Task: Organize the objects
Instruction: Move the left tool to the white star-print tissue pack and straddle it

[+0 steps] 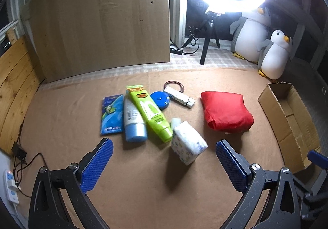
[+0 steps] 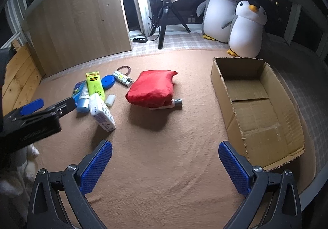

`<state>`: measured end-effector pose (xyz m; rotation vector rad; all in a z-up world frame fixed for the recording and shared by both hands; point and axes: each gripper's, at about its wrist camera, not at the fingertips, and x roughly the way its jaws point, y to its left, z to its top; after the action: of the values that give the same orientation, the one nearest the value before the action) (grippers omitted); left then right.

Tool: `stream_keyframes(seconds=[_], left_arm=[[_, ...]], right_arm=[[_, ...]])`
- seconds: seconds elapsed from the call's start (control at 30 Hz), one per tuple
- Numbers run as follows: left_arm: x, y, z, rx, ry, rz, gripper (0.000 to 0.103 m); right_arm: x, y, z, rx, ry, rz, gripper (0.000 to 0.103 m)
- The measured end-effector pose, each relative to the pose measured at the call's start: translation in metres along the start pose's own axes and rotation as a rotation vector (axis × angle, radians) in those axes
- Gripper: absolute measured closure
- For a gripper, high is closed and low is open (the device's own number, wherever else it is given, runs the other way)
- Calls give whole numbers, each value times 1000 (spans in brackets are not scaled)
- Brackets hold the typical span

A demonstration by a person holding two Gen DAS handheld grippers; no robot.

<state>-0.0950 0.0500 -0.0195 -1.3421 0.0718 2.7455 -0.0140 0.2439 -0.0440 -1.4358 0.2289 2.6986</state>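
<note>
Task judged barely started: cardboard box point(image 2: 256, 110) seen empty, red pouch point(image 2: 151, 89), tissue pack point(image 1: 187, 142), green tube point(image 1: 150, 113) and other items left on the mat, both left gripper point(image 1: 164, 167) and right gripper point(image 2: 165, 167) spread wide, nothing held.

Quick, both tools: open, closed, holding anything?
Left tool: open, holding nothing, the tissue pack just ahead of it.
Right tool: open, holding nothing, above bare mat.

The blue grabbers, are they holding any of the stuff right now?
No. The left gripper and the right gripper are both wide open with nothing between their fingers. The tissue pack lies on the mat, untouched.
</note>
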Motion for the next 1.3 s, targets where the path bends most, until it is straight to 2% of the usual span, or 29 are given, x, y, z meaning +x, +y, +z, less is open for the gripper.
stream_keyframes(seconds=[0.13, 0.43, 0.7, 0.9, 1.07, 1.3], left_arm=[[14, -4, 11, -10, 12, -9, 3], [54, -11, 32, -37, 92, -55, 16], [90, -14, 34, -23, 163, -67, 44], [99, -2, 25, -37, 194, -87, 63], [97, 13, 12, -66, 209, -100, 65], [100, 44, -24, -143, 257, -144, 65]], right_arm=[[0, -7, -1, 6, 5, -3, 0], [0, -23, -5, 27, 13, -12, 1], [2, -32, -8, 45, 24, -14, 1], [6, -28, -10, 39, 32, -6, 1], [8, -18, -9, 21, 33, 1, 1], [15, -6, -8, 1, 44, 16, 1]])
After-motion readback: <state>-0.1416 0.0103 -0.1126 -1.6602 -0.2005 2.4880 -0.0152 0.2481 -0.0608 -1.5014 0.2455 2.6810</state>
